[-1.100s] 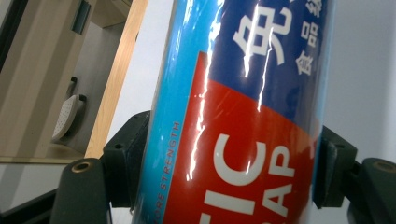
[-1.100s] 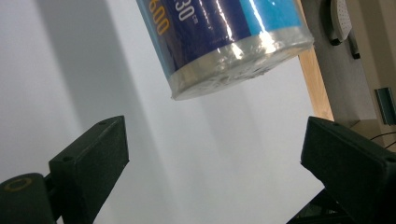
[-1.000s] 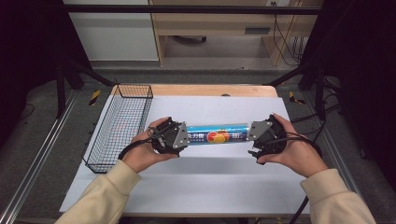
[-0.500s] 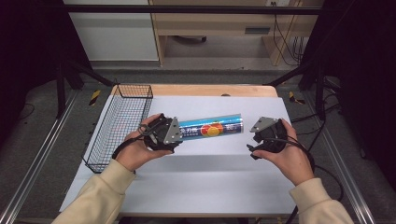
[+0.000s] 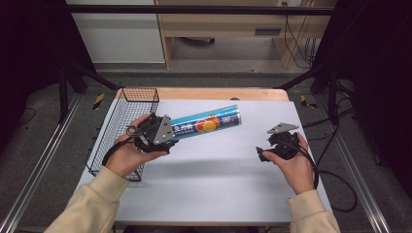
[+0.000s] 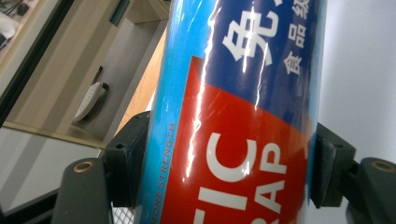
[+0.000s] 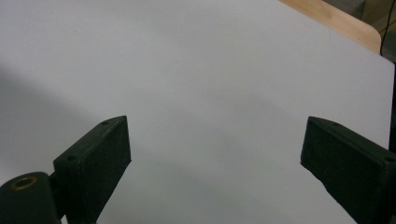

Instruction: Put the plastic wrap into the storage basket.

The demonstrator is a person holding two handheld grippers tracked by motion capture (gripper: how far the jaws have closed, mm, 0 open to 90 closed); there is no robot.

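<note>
Left gripper [image 5: 171, 132] is clamped on one end of the plastic wrap roll [image 5: 206, 123], jaws pressed to both sides of the tube in the left gripper view [image 6: 233, 140], so I'm carrying it single-handed. Roll sits lifted off the tabletop [image 5: 214, 189], free end pointing right and slightly away from me, held end just beside the wire basket [image 5: 127, 104]. Right gripper [image 5: 265, 153] hangs wide open and empty over bare sheet, well apart from the roll; its own view [image 7: 215, 163] has both jaws spread with nothing between. My read: the step in hand is moving the roll left toward the basket. To do it well I'd keep the squeeze firm, since the grip is at the very end and the long free end will want to droop or twist in the jaws; the glossy wrapper looks slippery. I'd swing slowly, raise the free end clear of the basket rim, line the tube up with the basket's long axis before lowering, and only open once it rests on the wire bottom. Right gripper should stay out of the swing path. Counts: one roll, one basket, two grippers, one white sheet on the wooden tabletop. Basket interior looks empty, though the mesh makes that hard to confirm.
</note>
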